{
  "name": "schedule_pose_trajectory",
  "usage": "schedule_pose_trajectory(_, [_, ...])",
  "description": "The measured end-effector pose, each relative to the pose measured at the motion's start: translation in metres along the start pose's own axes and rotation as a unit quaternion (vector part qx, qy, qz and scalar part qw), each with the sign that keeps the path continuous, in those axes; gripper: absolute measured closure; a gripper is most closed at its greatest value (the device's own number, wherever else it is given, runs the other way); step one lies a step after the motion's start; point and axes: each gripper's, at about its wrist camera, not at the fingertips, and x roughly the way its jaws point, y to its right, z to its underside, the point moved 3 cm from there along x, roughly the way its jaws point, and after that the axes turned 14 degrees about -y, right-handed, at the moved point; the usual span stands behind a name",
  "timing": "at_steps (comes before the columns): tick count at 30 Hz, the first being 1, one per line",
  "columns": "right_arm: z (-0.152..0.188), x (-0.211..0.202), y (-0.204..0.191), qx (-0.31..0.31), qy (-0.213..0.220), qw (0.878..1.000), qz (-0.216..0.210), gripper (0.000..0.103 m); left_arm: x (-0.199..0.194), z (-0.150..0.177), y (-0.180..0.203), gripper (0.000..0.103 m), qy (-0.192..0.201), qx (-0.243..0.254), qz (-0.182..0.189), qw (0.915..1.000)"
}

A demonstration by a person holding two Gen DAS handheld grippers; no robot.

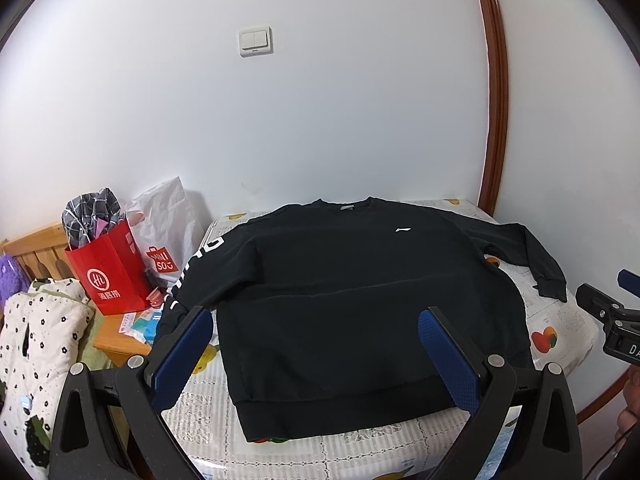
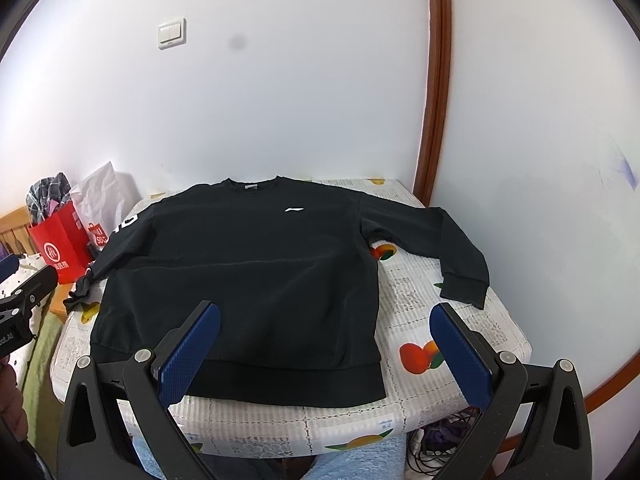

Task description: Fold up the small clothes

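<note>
so one black sweatshirt (image 1: 352, 308) lies flat, front up, on one small table (image 2: 420, 300) covered with a fruit-print cloth, collar at the far end by the wall, hem at the near end. one small white logo (image 1: 403, 230) on the chest. two sleeves: one sleeve (image 2: 452, 248) spreads out on the cloth ahead-right of the right gripper, cuff near the table's right edge; the other sleeve with white lettering (image 1: 188, 272) hangs over the table's left edge, ahead-left of the left gripper.

left gripper (image 1: 316, 360) hovers above the near hem, jaws spread wide, nothing between them, two blue pads (image 1: 184, 356) either side of the sweatshirt body. right gripper (image 2: 325, 354) also hovers at the near edge, jaws wide and empty, its left pad over the hem, its right pad over bare cloth beside the sweatshirt. each gripper shows at the edge of the other's view; no contact with the garment that can be seen.

left of the left gripper, beyond the table: one red paper bag (image 1: 114, 276) stuffed with checked fabric, one white shopping bag (image 1: 168, 232) just behind it, one floral quilted item (image 1: 36, 352) nearer. one wall switch (image 1: 256, 40) with two rockers high on the white wall ahead. one brown wooden trim (image 2: 438, 80) runs up the wall ahead-right. a bit of a hand shows at the far edge of each view, blurred.
</note>
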Motion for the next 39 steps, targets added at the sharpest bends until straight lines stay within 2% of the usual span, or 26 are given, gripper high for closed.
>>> schedule_pose_trajectory(29, [0.001,0.003,-0.006,0.001,-0.001,1.0,-0.007,0.0,0.008,0.003,-0.012,0.0,-0.011,-0.013,0.009,0.9998])
schedule_pose_trajectory(39, [-0.001,0.001,-0.023,-0.014,0.009,1.0,-0.014,0.0,0.011,0.002,-0.021,0.0,-0.004,-0.019,0.006,0.9998])
